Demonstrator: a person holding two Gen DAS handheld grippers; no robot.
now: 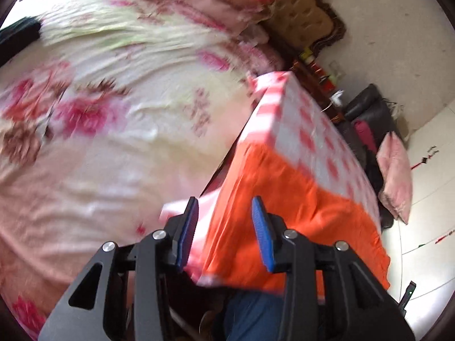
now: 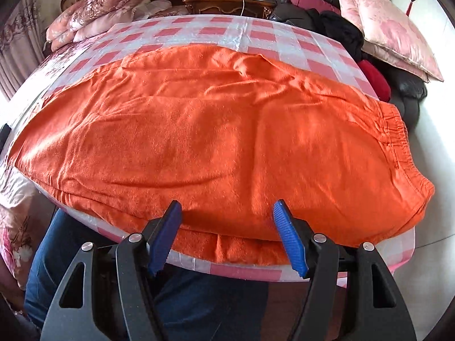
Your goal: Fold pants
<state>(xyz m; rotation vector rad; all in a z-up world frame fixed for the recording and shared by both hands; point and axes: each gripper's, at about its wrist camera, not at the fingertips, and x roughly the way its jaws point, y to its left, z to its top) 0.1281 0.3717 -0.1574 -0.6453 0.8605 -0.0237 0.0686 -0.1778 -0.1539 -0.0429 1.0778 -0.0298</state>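
Orange pants lie lengthwise across a table with a pink-and-white checked cover, one leg folded over the other. The elastic waistband is at the right end, and the legs reach the left edge. My right gripper hovers open above the pants' near edge, its blue pads wide apart and holding nothing. In the blurred left wrist view, my left gripper is open over the leg end of the pants at the corner of the table. No cloth is pinched between its pads.
A bed with a floral sheet and stacked pillows stands left of the table. Behind it are a wooden nightstand and a dark sofa with pink cushions and clothes. A person's legs in blue jeans are at the near edge.
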